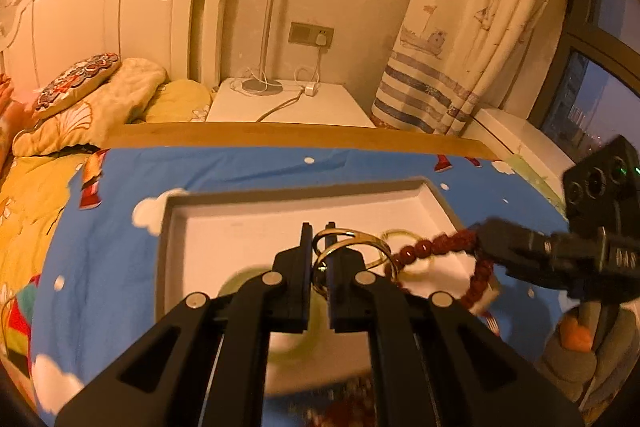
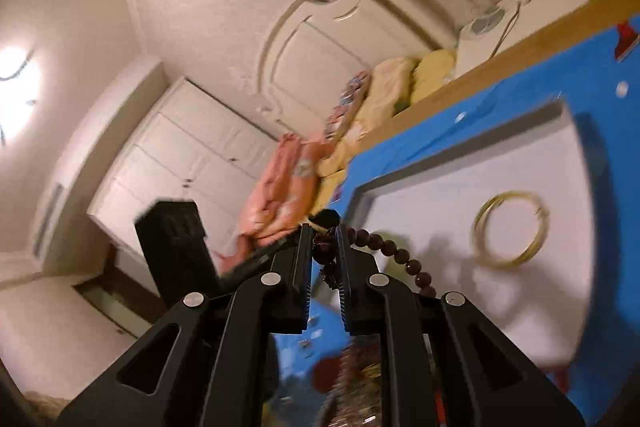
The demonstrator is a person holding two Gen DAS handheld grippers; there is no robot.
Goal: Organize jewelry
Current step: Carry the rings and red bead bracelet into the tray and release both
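A white tray [image 1: 240,223] lies on a blue printed cloth. My left gripper [image 1: 319,233] is shut on a gold bangle [image 1: 352,247] and holds it over the tray. A second gold bangle [image 1: 400,235] lies on the tray floor; it also shows in the right wrist view [image 2: 510,233]. My right gripper [image 2: 325,233] is shut on a dark red bead bracelet [image 2: 396,253]; in the left wrist view the gripper [image 1: 478,239] comes in from the right with the beads [image 1: 436,247] hanging over the tray's right side. A pale green bangle [image 1: 244,277] lies blurred below my left fingers.
The tray rim [image 2: 460,151] stands on the blue cloth [image 1: 120,247] over a table with a wooden far edge [image 1: 280,135]. Behind it are a bed with pillows [image 1: 100,99], a white nightstand with a lamp [image 1: 288,99] and a curtain [image 1: 460,27]. More jewelry [image 2: 360,379] lies blurred near the front.
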